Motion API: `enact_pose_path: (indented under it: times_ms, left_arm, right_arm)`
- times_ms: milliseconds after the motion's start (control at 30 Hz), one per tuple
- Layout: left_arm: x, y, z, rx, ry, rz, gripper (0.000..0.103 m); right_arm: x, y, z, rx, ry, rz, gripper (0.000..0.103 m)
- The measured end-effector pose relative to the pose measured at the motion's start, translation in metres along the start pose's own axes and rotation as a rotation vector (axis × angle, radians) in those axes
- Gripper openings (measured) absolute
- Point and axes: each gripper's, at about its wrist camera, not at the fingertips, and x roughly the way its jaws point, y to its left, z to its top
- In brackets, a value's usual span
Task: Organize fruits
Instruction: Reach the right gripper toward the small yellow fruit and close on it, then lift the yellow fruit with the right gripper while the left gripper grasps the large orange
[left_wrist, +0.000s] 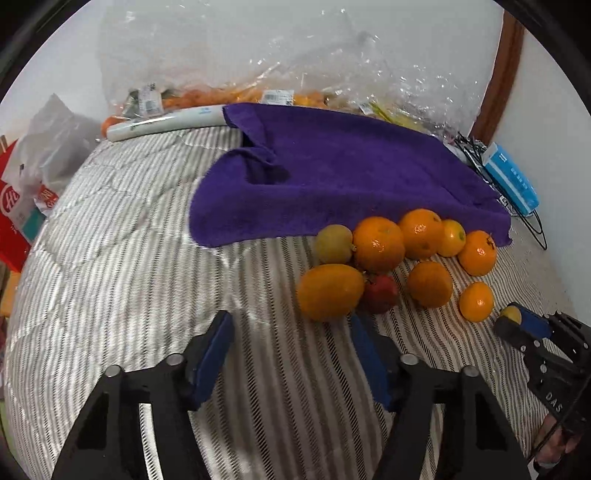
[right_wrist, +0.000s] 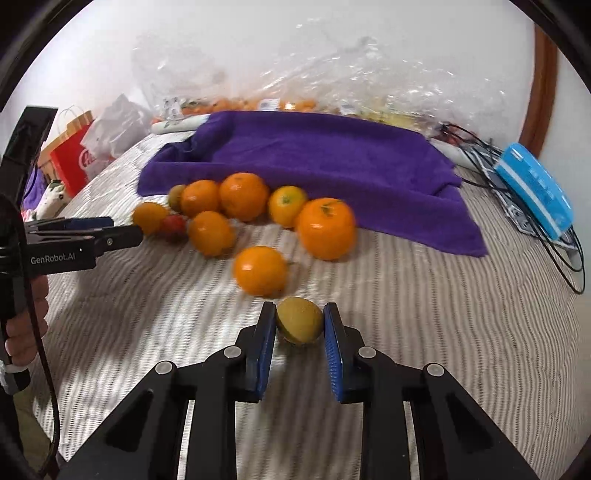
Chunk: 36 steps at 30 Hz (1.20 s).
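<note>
The right gripper (right_wrist: 300, 325) pinches a small yellow-green round fruit (right_wrist: 298, 320) just above the striped quilt (right_wrist: 424, 332), apart from the orange pile (right_wrist: 243, 195). The left gripper (left_wrist: 291, 332) gapes empty. Next, I'd guess, it needs a sorting spot.

My right gripper (right_wrist: 300, 325) clamps a yellow-green fruit (right_wrist: 298, 320) above the striped bedding (right_wrist: 424, 332); oranges (right_wrist: 260, 270) lie before the purple towel (right_wrist: 314, 155).

Fuzzy purple terry towel (left_wrist: 332, 173) — glossy oranges (left_wrist: 378, 243)
</note>
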Motion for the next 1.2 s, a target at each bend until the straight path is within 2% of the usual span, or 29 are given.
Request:
enact_pose_path:
  times_ms: [267,333,400,467,967,1200]
  left_arm:
    - [0.008,-0.013,0.004,0.070,-0.044,0.001,0.059]
    - [0.008,-0.015,0.004,0.080,-0.045,-0.010,0.049]
    - [0.008,-0.018,0.004,0.093,-0.045,0.011,0.039]
    - [0.008,-0.020,0.003,0.111,-0.045,0.002,0.036]
    - [0.006,-0.012,0.001,0.048,-0.058,-0.099,0.034]
    - [0.001,-0.019,-0.002,0.078,-0.071,-0.130,0.034]
  right_arm:
    - [0.003,-0.025,0.004,0.049,-0.024,-0.009,0.026]
    - [0.005,-0.028,0.006,0.050,-0.029,-0.012,0.026]
    - [0.008,-0.031,0.008,0.066,-0.025,0.003,0.026]
    - [0.010,-0.032,0.007,0.075,-0.014,0.014,0.026]
    - [0.015,-0.024,0.006,0.038,0.009,-0.027,0.026]
    - [0.014,-0.031,0.006,0.070,0.004,0.014,0.026]
